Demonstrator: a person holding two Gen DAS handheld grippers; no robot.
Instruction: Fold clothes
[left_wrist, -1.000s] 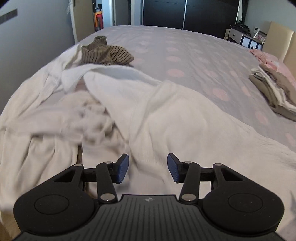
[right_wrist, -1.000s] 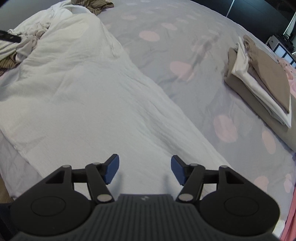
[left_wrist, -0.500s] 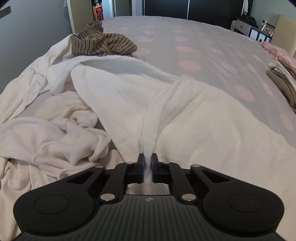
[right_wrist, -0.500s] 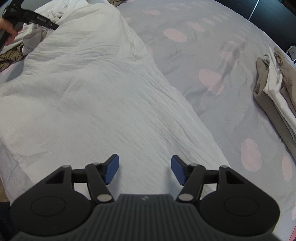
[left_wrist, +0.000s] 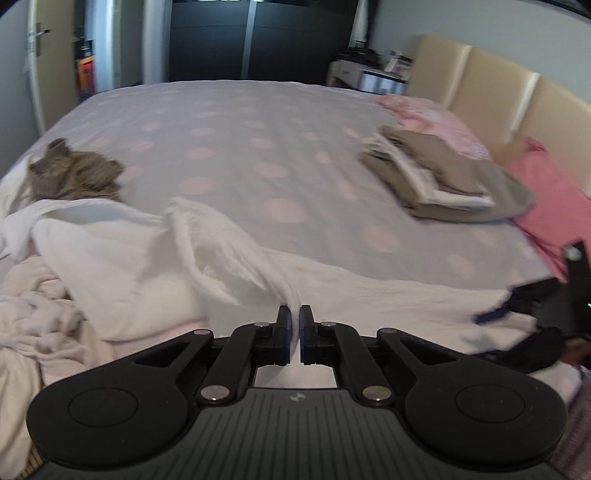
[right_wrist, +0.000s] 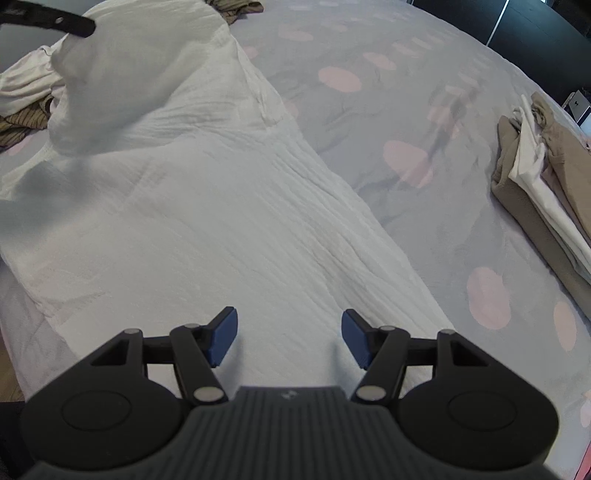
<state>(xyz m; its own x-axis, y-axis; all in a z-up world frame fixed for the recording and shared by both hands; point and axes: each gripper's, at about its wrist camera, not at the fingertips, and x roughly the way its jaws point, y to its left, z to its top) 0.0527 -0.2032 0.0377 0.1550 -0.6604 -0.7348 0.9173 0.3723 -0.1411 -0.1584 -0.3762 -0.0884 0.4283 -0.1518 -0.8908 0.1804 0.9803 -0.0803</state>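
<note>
A large white crinkled cloth (right_wrist: 207, 206) lies spread along the near edge of the bed; it also shows in the left wrist view (left_wrist: 122, 254). My left gripper (left_wrist: 294, 325) is shut on a pinched fold of this cloth and lifts it off the bed; its arm shows at the top left of the right wrist view (right_wrist: 55, 20). My right gripper (right_wrist: 288, 332) is open and empty, low over the cloth's near right end; it also shows at the right edge of the left wrist view (left_wrist: 517, 302).
A folded stack of beige and white clothes (left_wrist: 439, 177) lies at the bed's right, also in the right wrist view (right_wrist: 543, 177). A striped brown garment (left_wrist: 70, 177) and crumpled cream clothes (left_wrist: 33, 314) lie at the left. Pink pillows (left_wrist: 543, 206) and a headboard are far right.
My left gripper closed on a fold of the white cloth, then lifted it and swung toward the right. My right gripper stayed open and edged forward over the cloth.
</note>
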